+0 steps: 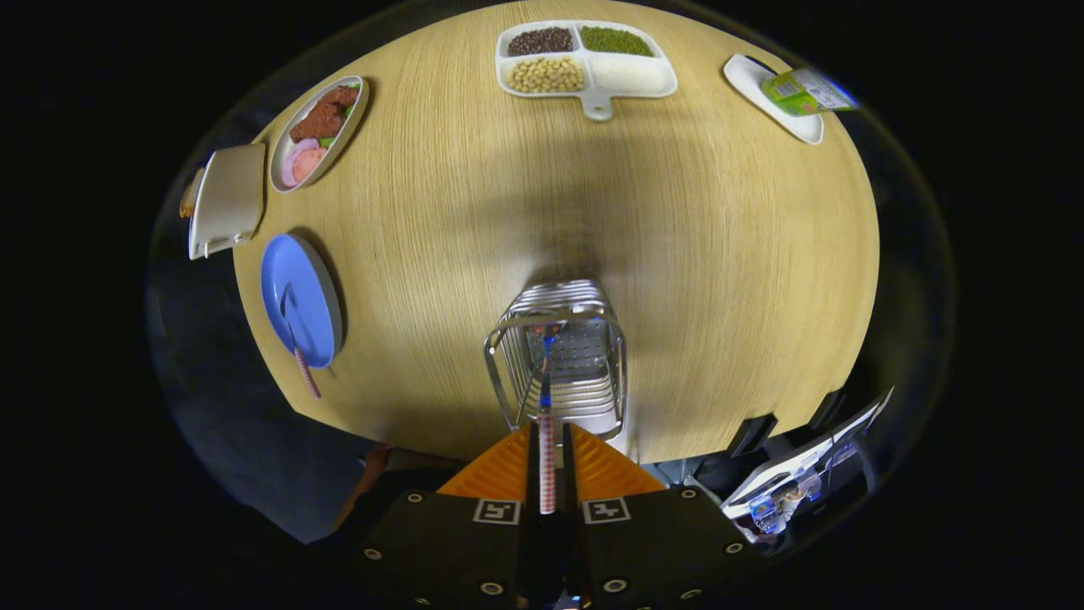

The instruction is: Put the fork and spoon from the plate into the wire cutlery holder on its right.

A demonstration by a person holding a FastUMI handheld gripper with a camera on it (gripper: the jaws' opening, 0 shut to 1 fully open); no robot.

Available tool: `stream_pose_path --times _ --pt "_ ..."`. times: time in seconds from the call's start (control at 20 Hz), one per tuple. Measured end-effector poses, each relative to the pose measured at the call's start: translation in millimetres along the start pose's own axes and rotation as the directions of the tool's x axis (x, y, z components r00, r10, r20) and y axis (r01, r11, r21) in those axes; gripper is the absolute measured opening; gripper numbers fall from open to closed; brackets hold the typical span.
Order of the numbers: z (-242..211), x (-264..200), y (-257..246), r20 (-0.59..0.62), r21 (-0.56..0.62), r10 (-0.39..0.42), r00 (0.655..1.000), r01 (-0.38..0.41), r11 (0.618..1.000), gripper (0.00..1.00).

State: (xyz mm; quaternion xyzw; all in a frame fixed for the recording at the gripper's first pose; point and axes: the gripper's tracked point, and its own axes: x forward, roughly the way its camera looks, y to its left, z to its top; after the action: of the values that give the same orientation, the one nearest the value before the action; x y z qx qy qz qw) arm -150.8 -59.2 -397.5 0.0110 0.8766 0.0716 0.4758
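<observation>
The fingers point(547, 440) are pinching a handle point(547, 462), holding it over the wire holder point(559, 356) for dropping in.

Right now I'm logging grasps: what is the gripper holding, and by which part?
The gripper is shut on a utensil, gripped by its red-checked handle; its head hangs down into the wire cutlery holder.

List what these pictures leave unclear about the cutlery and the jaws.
- Held utensil, gripper view: its working end drops into the wire holder and blurs among the wires, so fork or spoon cannot be told.
- Utensil on the blue plate: its head is too small and dark to identify; just the checked handle reads clearly.
- Gripper: the jaws are shut on the held utensil's handle, hiding part of it.
</observation>
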Motion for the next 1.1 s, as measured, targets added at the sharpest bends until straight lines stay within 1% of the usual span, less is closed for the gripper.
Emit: stream_pose_path --times 0.2,0.3,0.4,0.5,0.55,0.7,0.85,0.95,1.1 --pt "17 -21 16 0.145 -0.012 0.051 0.988 -0.050 0.999 0.15" --pt "20 -34 23 0.223 -0.042 0.066 0.973 -0.058 0.997 0.20" --pt "18 -44 36 0.282 -0.064 0.084 0.956 -0.069 0.996 0.33" --pt "13 -52 52 0.315 -0.076 0.113 0.942 -0.094 0.993 0.46" --pt "10 -54 59 0.325 -0.081 0.122 0.938 -0.101 0.992 0.60" --pt "1 -59 79 0.346 -0.103 0.122 0.930 -0.092 0.990 0.72" --pt "-6 -63 100 0.359 -0.149 0.119 0.926 -0.069 0.986 0.76" --pt "-7 -62 120 0.366 -0.179 0.110 0.924 -0.047 0.983 0.76" --pt "-10 -54 155 0.350 -0.217 0.125 0.928 -0.049 0.975 0.78"
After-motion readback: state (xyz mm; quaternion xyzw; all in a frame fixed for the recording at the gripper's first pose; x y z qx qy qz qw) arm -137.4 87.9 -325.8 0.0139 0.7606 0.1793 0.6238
